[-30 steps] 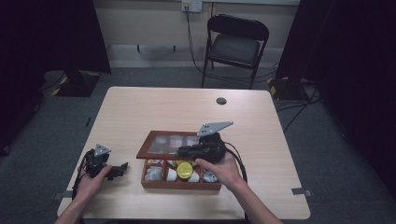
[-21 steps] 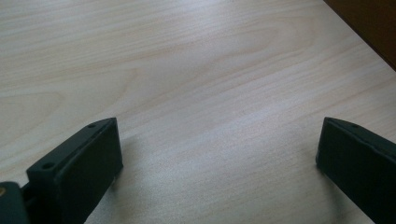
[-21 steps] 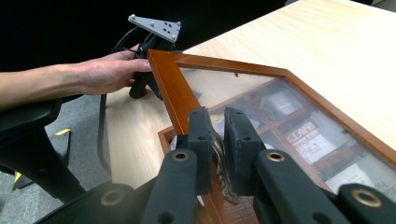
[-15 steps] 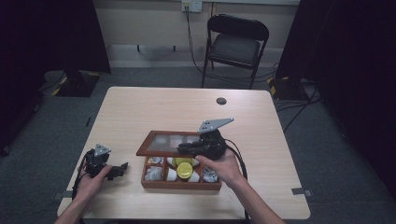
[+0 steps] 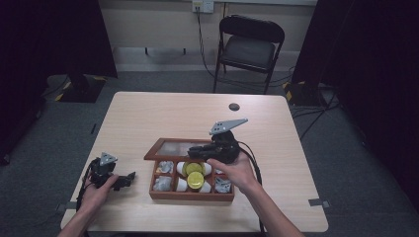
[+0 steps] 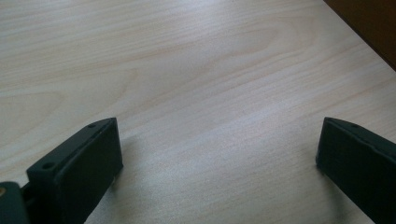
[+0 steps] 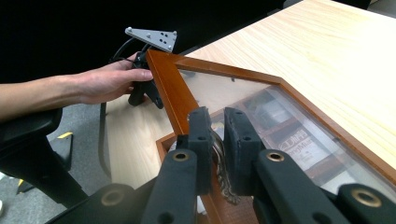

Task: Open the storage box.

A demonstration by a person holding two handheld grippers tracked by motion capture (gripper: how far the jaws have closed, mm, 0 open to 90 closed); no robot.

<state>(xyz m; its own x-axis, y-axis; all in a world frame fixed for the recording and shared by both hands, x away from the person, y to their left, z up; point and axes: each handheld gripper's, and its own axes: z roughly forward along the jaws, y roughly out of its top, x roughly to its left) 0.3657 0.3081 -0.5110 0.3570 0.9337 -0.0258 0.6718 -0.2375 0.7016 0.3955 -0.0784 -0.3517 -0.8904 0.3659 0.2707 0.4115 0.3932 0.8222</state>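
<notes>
The right gripper [image 7: 215, 140] is squeezed tight on a small metal clasp [image 7: 223, 175] at the front edge of the box lid [image 7: 170, 88], which is lifted partway. The wooden box [image 5: 191, 193] sits near the middle of the table [image 5: 163, 113], with yellow lids [image 5: 194, 174] and small packets inside. Left of the box, the left gripper [image 6: 219, 154] rests with jaws wide apart, holding nothing.

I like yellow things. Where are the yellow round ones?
In the high view, the yellow round ones sit in the middle compartments of the wooden box, near the table's front edge, just left of the right gripper holding the lid's clasp.
</notes>
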